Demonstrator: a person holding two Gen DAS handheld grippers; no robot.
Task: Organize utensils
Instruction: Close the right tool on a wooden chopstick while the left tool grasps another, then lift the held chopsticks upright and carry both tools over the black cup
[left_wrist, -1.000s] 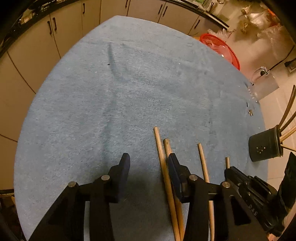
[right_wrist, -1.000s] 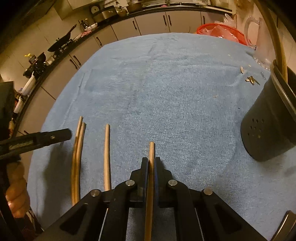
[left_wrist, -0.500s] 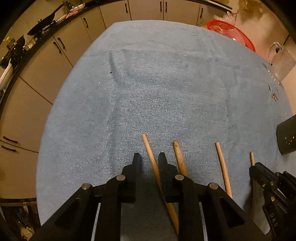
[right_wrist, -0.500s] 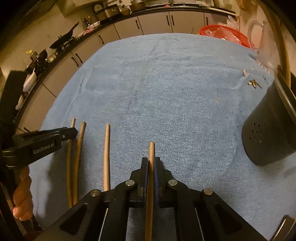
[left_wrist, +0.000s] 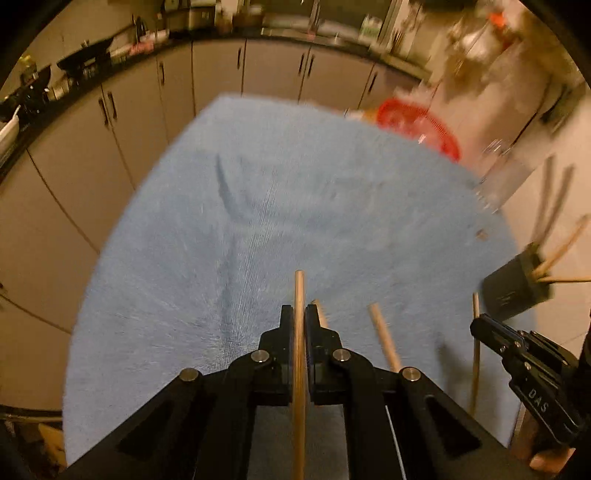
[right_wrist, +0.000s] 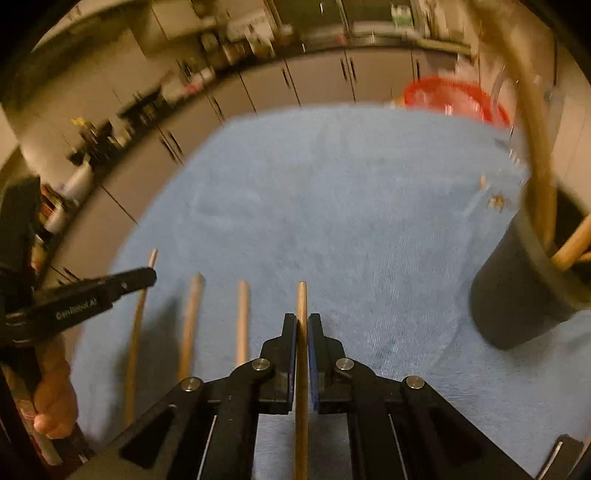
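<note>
Two handheld grippers work over a table covered by a blue cloth (left_wrist: 258, 206). The left gripper (left_wrist: 299, 317) has its jaws closed on a wooden stick (left_wrist: 299, 295), which pokes out past the tips. The right gripper (right_wrist: 302, 325) likewise has its jaws clamped on another wooden stick (right_wrist: 302, 299). A black holder (right_wrist: 517, 295) stands on the cloth to the right of both grippers, with several sticks leaning inside it. Two more loose sticks (right_wrist: 242, 317) lie on the cloth, on the side of the right gripper away from the holder. Beyond the holder, near the far edge of the cloth, sit a clear jug (left_wrist: 506, 177) and a red basket (left_wrist: 417, 125), both blurred. Pale cabinets (left_wrist: 218, 77) run behind the table.
</note>
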